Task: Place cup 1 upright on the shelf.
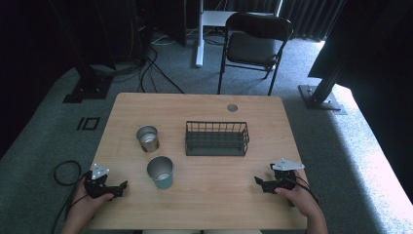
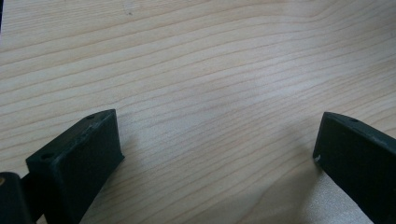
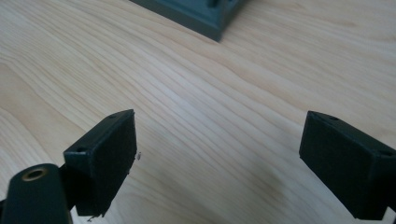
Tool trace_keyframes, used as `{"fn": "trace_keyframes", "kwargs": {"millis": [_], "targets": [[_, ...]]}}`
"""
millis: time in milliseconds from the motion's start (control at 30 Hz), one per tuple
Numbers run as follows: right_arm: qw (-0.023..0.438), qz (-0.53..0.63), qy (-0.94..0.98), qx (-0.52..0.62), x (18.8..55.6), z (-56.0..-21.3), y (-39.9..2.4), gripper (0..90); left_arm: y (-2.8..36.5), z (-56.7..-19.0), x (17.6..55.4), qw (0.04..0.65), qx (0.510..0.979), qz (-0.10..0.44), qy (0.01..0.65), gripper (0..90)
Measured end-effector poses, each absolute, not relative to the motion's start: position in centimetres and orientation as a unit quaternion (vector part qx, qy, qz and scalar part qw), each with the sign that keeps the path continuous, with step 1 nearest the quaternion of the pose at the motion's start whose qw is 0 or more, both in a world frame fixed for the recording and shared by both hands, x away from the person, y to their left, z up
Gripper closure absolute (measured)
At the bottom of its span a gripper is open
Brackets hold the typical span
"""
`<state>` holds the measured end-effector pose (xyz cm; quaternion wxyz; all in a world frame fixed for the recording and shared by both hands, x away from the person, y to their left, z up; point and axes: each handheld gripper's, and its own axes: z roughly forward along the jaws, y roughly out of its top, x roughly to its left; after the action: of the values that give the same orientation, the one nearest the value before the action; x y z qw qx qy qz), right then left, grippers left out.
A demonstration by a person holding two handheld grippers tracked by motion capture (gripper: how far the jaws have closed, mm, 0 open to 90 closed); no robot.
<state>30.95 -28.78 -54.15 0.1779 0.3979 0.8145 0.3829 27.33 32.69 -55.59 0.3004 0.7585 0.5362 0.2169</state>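
The person rests the left gripper (image 1: 117, 187) and the right gripper (image 1: 260, 183) low at the near edge of the table (image 1: 204, 204), both with jaws spread wide and holding nothing; the work looks not yet begun. The teal cup (image 1: 161, 171) stands near the left gripper, the steel cup (image 1: 147, 138) behind it, the wire basket (image 1: 216, 138) at centre; the next move likely calls for reaching forward to the teal cup and straddling its wall.

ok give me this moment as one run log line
left gripper: open, empty, near cup | right gripper: open, empty | can, basket: untouched on table
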Motion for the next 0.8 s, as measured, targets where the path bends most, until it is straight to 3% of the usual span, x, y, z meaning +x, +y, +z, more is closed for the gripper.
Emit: {"fn": "trace_keyframes", "kwargs": {"millis": [800], "targets": [[0.143, 0.416, 0.837, 0.326, 32.1, -53.8, -22.3, 10.8, 32.7, -55.6, 27.3, 0.300, 0.759, 0.217, 0.536, 1.5]]}}
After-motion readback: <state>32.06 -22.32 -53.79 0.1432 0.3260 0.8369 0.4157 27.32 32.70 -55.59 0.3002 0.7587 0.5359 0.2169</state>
